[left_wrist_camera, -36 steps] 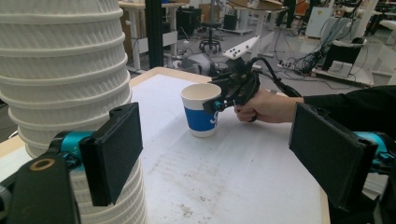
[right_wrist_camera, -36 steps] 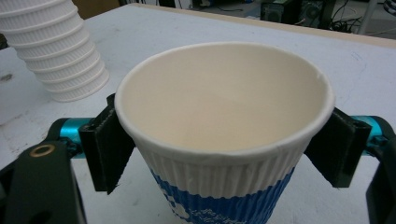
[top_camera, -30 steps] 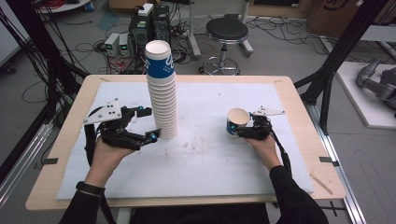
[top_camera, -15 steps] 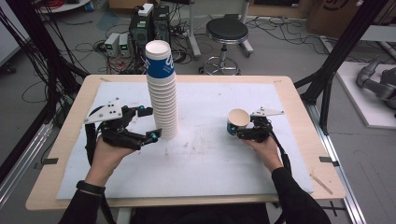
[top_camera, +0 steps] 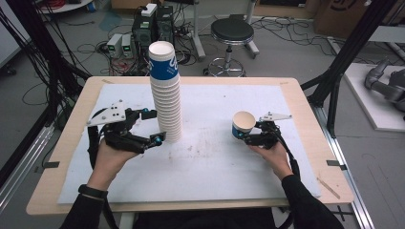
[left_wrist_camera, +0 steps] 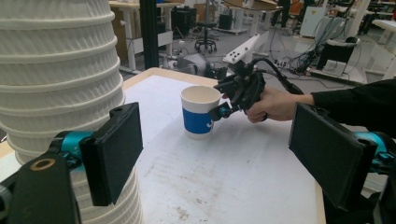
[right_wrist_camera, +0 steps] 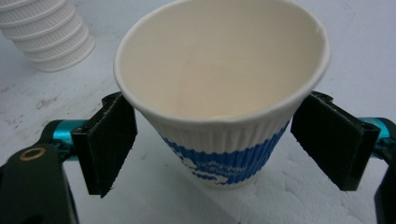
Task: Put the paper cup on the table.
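Single cup (right_wrist_camera: pixel 219 98): a white paper cup with a blue band, standing upright on the white mat (top_camera: pixel 215 167), mouth up; nothing can be seen inside it in the right gripper view.
Cup's place: between the two black pads of the right gripper (right_wrist_camera: pixel 219 149), lower half level with them; in the high view it stands just ahead of the person's right hand (top_camera: pixel 272 152).
Right gripper's jaws: spread wide, and they have just been opening. The left-hand pad (right_wrist_camera: pixel 109 142) sits right at the cup's ribbed wall below the rim; whether it touches cannot be told. The right-hand pad stands off with a gap of mat showing, so the cup is not clamped.
Cup stack (top_camera: pixel 166 95): a tall column of nested ribbed white cups, the top one blue-banded and open; its inside cannot be seen.
Stack's place: beside the left gripper (left_wrist_camera: pixel 215 163), just outside its left-hand pad (left_wrist_camera: pixel 114 151), not between the pads.
Left gripper's jaws: parted about halfway, with bare mat between them and nothing held; no contact with the stack can be told for certain.
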Demonstrator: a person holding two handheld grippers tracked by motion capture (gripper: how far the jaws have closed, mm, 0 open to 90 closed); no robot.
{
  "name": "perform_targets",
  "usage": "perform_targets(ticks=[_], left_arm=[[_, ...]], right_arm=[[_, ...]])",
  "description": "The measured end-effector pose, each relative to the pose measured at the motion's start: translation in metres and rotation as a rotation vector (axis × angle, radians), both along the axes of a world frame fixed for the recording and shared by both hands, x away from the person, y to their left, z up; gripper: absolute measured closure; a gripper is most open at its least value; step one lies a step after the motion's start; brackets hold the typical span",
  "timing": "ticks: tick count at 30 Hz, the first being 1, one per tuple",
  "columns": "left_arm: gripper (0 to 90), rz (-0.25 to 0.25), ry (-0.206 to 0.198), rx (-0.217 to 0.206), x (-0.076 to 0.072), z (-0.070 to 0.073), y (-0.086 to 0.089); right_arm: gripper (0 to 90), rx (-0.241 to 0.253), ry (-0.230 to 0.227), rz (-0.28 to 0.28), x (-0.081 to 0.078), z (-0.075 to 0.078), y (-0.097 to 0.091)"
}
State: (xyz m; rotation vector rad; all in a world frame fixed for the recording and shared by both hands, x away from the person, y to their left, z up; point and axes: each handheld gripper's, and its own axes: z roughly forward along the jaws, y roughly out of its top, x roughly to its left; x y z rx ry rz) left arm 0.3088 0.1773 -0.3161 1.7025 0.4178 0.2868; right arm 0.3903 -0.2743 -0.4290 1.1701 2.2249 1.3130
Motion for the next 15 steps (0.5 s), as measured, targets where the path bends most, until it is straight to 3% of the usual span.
perform_targets(ticks=[7,15], left_arm=[[17.4,-0.004,0.000,0.003,0.001,0.000,-0.001],[17.5,0.005,0.002,-0.008,0.003,0.001,-0.001]], right_arm=[[14.7,-0.027,0.033,0.007,-0.009,0.002,-0.009],[14.8,0.009,-0.001,0.041,-0.025,0.012,-0.030]])
